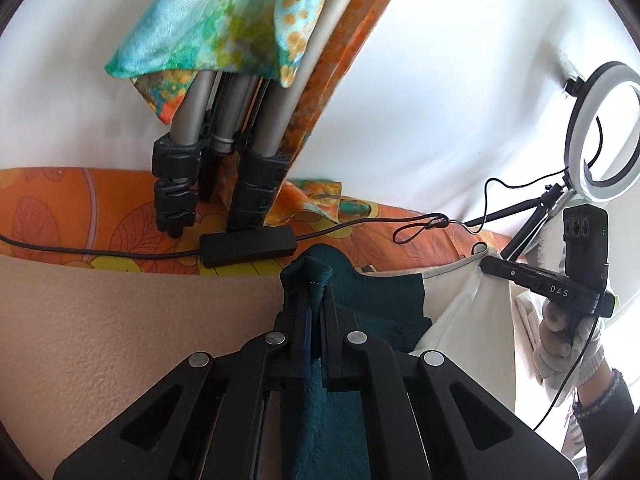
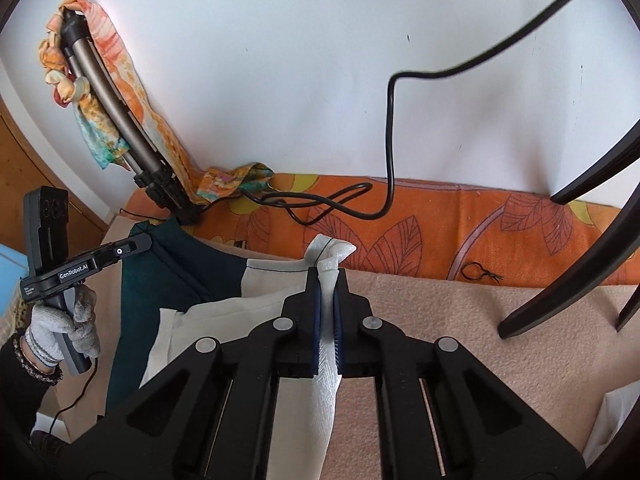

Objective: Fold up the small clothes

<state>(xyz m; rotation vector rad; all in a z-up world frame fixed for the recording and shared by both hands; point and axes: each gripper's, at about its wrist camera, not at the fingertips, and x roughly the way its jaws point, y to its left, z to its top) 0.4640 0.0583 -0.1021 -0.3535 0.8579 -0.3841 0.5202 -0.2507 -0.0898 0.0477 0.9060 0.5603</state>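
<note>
Left wrist view: left gripper (image 1: 310, 280), jaws closed on the teal corner of the small garment (image 1: 376, 304), at 6 o'clock. Soft knit, bunched at the tips; a shallow bite could slip. The right gripper (image 1: 486, 265) pinches the cream corner at 3 o'clock.

Right wrist view: jaws clamped on ribbed cream cloth. The garment hangs slack between both over the beige bed cover (image 2: 460, 320); uneven pull would skew the fold.

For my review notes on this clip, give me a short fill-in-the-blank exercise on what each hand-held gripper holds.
1. The left hand-held gripper is shut on the garment's ____ part.
2. The right hand-held gripper is shut on its ____ part.
3. The garment hangs over a ____ surface.

Missing words: teal; white; beige
</note>
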